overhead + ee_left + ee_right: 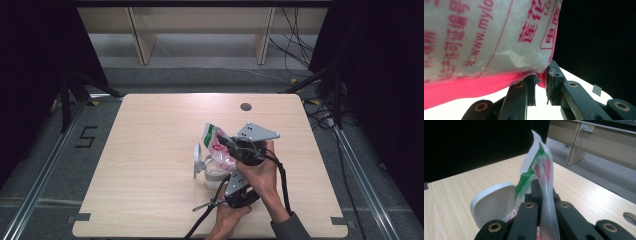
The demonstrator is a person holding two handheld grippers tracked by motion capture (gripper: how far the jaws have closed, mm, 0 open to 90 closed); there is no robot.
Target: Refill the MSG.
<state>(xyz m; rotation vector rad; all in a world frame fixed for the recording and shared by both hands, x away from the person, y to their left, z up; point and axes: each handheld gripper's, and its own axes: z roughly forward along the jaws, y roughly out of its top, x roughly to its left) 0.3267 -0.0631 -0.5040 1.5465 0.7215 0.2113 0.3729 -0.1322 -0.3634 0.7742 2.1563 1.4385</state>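
A see-through plastic bag (216,145) with red and green print is held up over the middle of the wooden table (150,150). It has white stuff inside and red writing on it, seen close in the left gripper view (486,37).

Just under the bag sits a white container (214,176) with its lid (197,160) flipped up beside the bag. I think the bag is held above it so the white stuff can go in.

The right gripper (231,145) is by the bag's top edge, on the far side from the person. Its jaws are clamped tight on the thin top of the bag (544,195), which sticks up between them. That keeps the top steady.

The left gripper (227,182) is below the bag, nearer the person. Its jaws are pinching the red bottom corner of the bag (541,80). Holding that corner looks like a way to tip or pull the bag.

The two hands (260,172) are close together by the bag, one over the other, so the bag stays stretched between them. The rest of the table around the bag is bare wood, with a small round hole (245,106) farther back
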